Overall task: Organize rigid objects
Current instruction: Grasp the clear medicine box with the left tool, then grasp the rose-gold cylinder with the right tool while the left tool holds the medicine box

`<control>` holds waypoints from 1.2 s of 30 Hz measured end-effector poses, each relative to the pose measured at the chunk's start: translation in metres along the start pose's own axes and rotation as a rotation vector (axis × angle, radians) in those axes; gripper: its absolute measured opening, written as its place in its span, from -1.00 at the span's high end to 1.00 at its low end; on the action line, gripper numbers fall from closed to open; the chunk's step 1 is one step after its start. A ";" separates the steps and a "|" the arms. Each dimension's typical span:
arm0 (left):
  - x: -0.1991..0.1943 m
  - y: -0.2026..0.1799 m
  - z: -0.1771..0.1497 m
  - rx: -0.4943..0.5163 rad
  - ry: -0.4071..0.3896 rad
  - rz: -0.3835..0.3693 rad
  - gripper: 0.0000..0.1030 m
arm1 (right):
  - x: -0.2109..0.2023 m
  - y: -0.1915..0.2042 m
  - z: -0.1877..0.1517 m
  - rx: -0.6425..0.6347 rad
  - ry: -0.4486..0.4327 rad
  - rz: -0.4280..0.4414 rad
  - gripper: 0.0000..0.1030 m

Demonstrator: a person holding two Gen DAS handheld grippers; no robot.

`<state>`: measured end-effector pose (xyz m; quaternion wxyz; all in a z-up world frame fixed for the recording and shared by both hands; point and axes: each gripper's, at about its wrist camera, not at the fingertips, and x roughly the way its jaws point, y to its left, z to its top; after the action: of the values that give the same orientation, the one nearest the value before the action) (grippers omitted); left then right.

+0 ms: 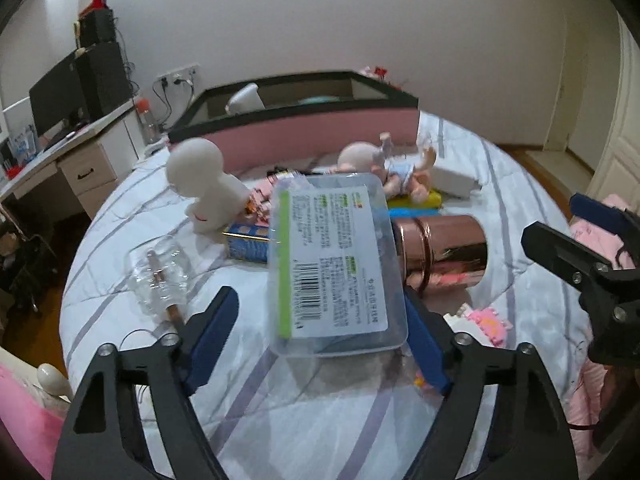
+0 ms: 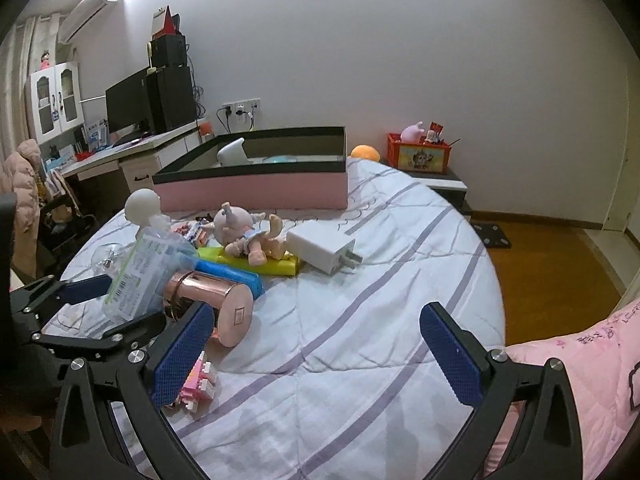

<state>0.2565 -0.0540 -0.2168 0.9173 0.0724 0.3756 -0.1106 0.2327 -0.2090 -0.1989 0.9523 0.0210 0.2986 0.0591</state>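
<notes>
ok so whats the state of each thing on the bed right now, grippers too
left gripper: open around clear plastic box, left pad apart from it
clear plastic box: tilted, labelled side up
right gripper: open, empty
rose-gold bottle: lying on its side
doll: lying down
pink storage box: open, lidless

The left claw points forward and downward, its two black arms spread, the blue pads standing apart. The right-hand pad lies against the side of what sits between them; the left-hand pad stands clear of it. The right claw also tilts downward, just to the right of the left one, its blue fingers spread wide with nothing between them.
</notes>
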 end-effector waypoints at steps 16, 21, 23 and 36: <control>-0.027 0.040 -0.009 -0.038 -0.020 0.088 -0.22 | 0.028 0.041 0.013 -0.001 0.099 0.054 -1.00; -0.030 0.051 -0.015 -0.061 -0.028 0.088 -0.22 | 0.046 0.065 0.019 0.020 0.157 0.067 -1.00; -0.028 0.054 -0.015 -0.070 -0.021 0.071 -0.22 | 0.054 0.070 0.018 0.017 0.179 0.055 -1.00; -0.027 0.062 -0.009 -0.096 -0.043 0.027 -0.22 | 0.064 0.059 0.011 0.028 0.227 0.094 -0.25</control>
<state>0.2477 0.0123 -0.2008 0.9291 0.0308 0.3596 -0.0813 0.2856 -0.1427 -0.2218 0.9083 0.0416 0.4038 0.1013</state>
